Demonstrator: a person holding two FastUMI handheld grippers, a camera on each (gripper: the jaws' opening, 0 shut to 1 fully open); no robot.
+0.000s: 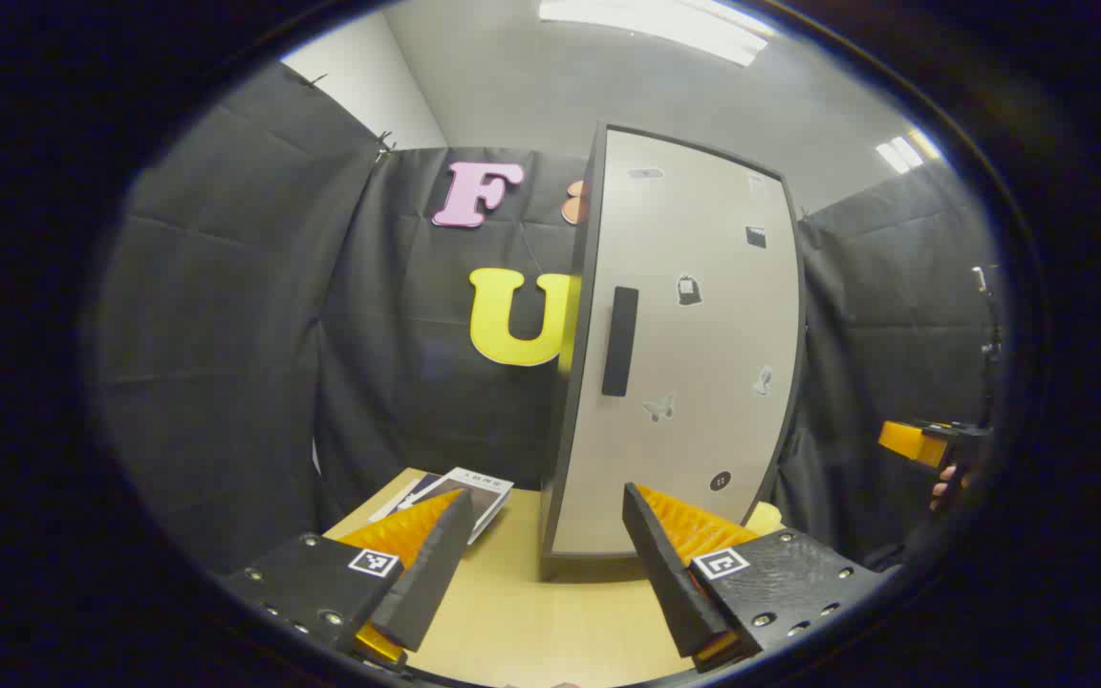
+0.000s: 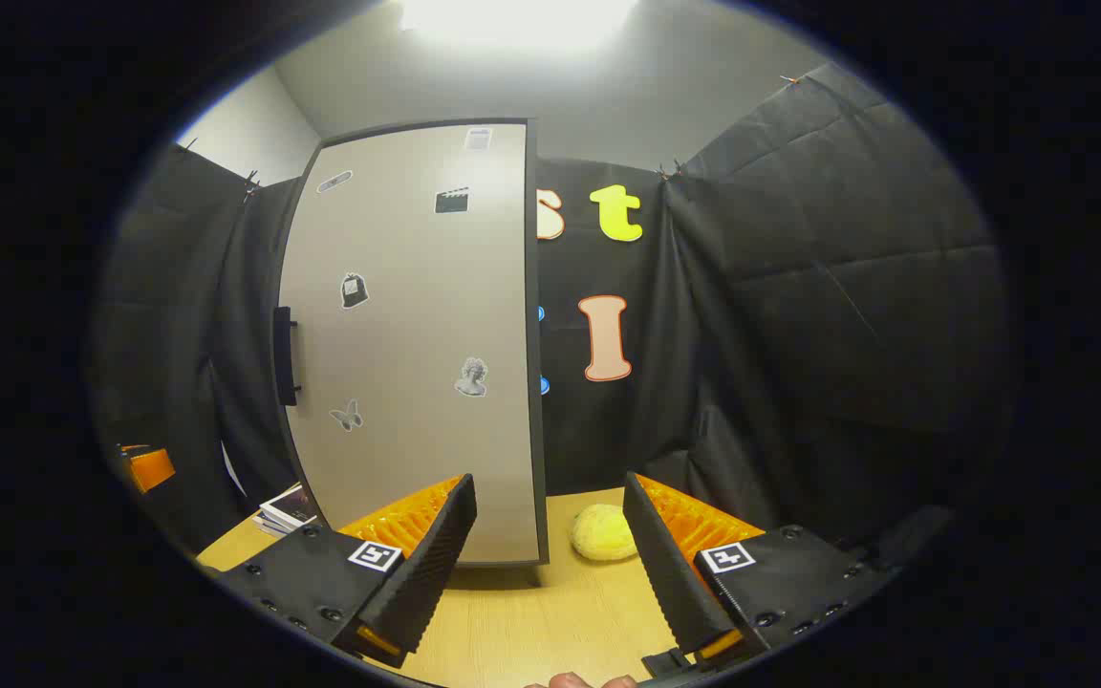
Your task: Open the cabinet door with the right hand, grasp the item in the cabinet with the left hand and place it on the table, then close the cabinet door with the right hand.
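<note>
Right gripper view: my right gripper point(image 2: 550, 564), fingers spread and empty, has the upright door handle point(image 2: 284, 355) at ten o'clock, door shut.

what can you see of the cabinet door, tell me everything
The cabinet door is a tall, pale beige panel with a dark edge, apparently laminated board. A dark vertical bar handle sits near its left edge at mid height, and small stickers are scattered over its face. It looks shut, and the cabinet stands upright on the wooden table. Neither gripper touches it.
</note>
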